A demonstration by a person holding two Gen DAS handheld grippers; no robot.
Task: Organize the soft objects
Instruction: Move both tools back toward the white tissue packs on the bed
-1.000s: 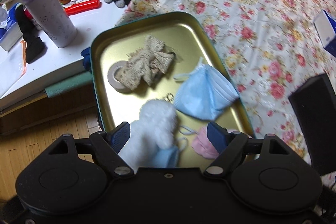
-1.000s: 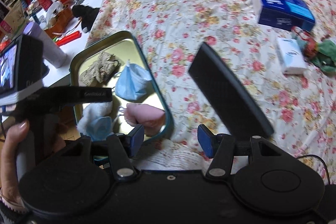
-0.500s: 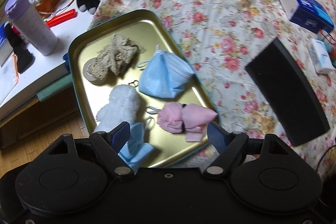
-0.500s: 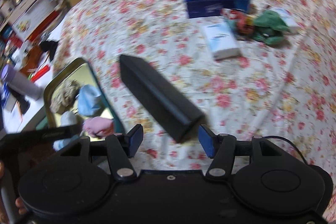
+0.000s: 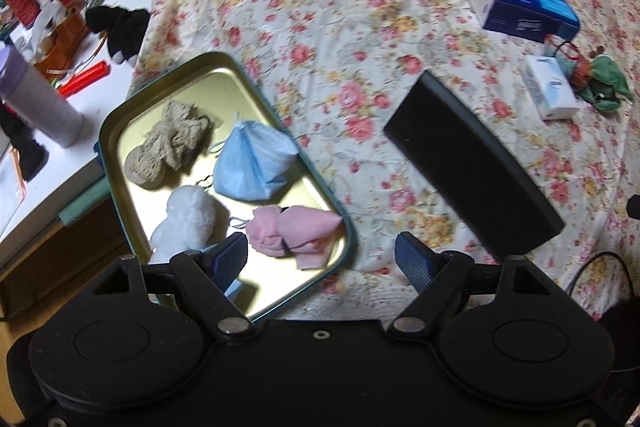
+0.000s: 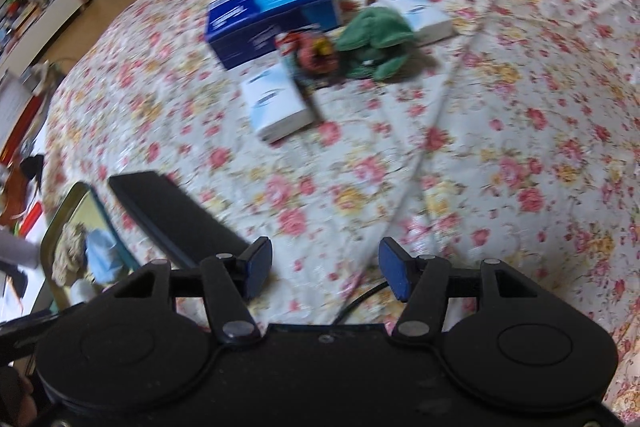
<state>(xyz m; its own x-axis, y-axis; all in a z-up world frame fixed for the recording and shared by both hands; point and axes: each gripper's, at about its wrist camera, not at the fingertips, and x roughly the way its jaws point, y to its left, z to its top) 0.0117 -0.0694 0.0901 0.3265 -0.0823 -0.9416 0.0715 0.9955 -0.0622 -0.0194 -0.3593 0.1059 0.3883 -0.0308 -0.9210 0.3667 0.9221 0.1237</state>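
A gold tin tray [image 5: 132, 107] lies at the bed's left edge. It holds a beige knit piece [image 5: 176, 139], a blue mask [image 5: 252, 163], a white plush [image 5: 188, 223] and a pink cloth [image 5: 292, 231]. My left gripper [image 5: 320, 259] is open and empty above the tray's near right corner. A green plush [image 6: 376, 35] and a red soft toy [image 6: 316, 55] lie further up the bed, also in the left wrist view [image 5: 604, 83]. My right gripper [image 6: 324, 267] is open and empty above the bedspread, well short of them.
A long black box [image 5: 472, 163] lies on the floral bedspread [image 6: 520, 147] between tray and toys. A dark blue carton [image 6: 272, 15] and two white packs [image 6: 276, 103] sit by the toys. A white side table [image 5: 48, 171] with a lilac bottle [image 5: 36, 99] stands left.
Both grippers swung right, away from the tray. The left view now takes in the black box and toys. The right view now faces the green plush. Both stayed open.
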